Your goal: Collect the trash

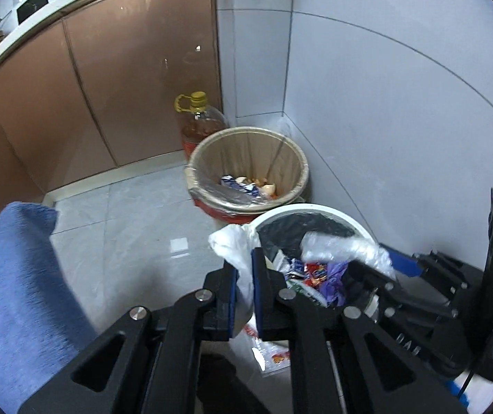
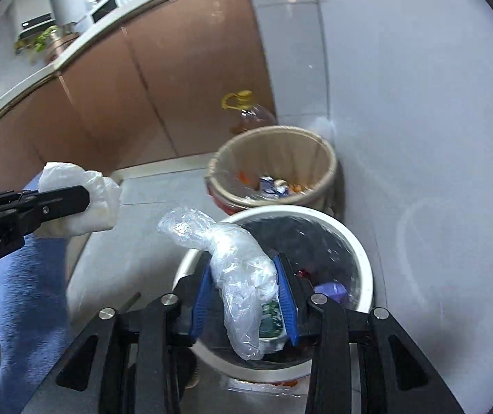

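A white bin (image 1: 318, 211) with a black liner stands on the floor by the wall, holding colourful wrappers (image 1: 315, 274). My left gripper (image 1: 245, 286) is shut on a white plastic bag (image 1: 236, 241) at the bin's left rim; it also shows in the right wrist view (image 2: 84, 203). My right gripper (image 2: 246, 293) is shut on a crumpled clear plastic bag (image 2: 232, 258) above the white bin (image 2: 356, 241). In the left wrist view the right gripper (image 1: 384, 269) reaches over the bin with that clear bag (image 1: 343, 248).
A second bin (image 1: 249, 169) with a beige liner and food scraps stands behind, in the corner. A yellow-capped oil bottle (image 1: 199, 120) stands beside it against brown cabinets (image 1: 108, 86). A blue cloth (image 1: 15, 293) is at left. Grey tiled wall at right.
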Motion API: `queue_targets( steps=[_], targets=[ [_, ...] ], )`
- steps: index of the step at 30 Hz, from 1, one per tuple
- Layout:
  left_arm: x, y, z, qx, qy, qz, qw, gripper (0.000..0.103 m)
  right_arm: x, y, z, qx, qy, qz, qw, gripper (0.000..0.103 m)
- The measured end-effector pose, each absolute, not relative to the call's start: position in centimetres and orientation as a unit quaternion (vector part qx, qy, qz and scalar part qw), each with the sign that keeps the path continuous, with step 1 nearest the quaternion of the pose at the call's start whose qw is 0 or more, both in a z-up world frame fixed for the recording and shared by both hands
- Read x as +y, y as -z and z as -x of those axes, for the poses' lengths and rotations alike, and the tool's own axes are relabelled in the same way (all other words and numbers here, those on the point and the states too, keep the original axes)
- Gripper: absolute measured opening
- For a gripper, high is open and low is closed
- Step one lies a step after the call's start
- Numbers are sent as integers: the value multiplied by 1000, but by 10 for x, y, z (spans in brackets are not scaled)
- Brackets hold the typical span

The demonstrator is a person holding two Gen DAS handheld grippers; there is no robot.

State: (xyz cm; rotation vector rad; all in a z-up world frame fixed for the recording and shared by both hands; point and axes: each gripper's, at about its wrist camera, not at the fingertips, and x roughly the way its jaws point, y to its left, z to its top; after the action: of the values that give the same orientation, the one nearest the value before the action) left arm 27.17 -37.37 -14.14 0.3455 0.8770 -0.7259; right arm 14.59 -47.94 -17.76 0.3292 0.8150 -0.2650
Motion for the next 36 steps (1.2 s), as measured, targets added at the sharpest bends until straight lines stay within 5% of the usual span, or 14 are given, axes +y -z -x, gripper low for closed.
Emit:
queue_targets(
  steps=[5,8,10,12,28,36],
  targets=[
    [-401,155,-274,430,358,-164,813,9,-491,189,-143,403,151,-162,888,50],
    [-410,156,-273,435,370,-160,805,11,-493,190,-137,406,159,-166,885,51],
    [-412,154,-272,434,375,-153,804,37,-494,189,-134,406,163,-168,883,52],
    [-412,150,-271,428,377,-146,808,48,-494,188,-131,405,167,-169,883,54],
    [-355,96,-243,387,363,-119,839,49,-460,153,-123,382,153,-159,897,59],
    [-283,51,-212,336,326,-101,878,57,-420,105,-113,349,129,-132,919,67]
  ],
)
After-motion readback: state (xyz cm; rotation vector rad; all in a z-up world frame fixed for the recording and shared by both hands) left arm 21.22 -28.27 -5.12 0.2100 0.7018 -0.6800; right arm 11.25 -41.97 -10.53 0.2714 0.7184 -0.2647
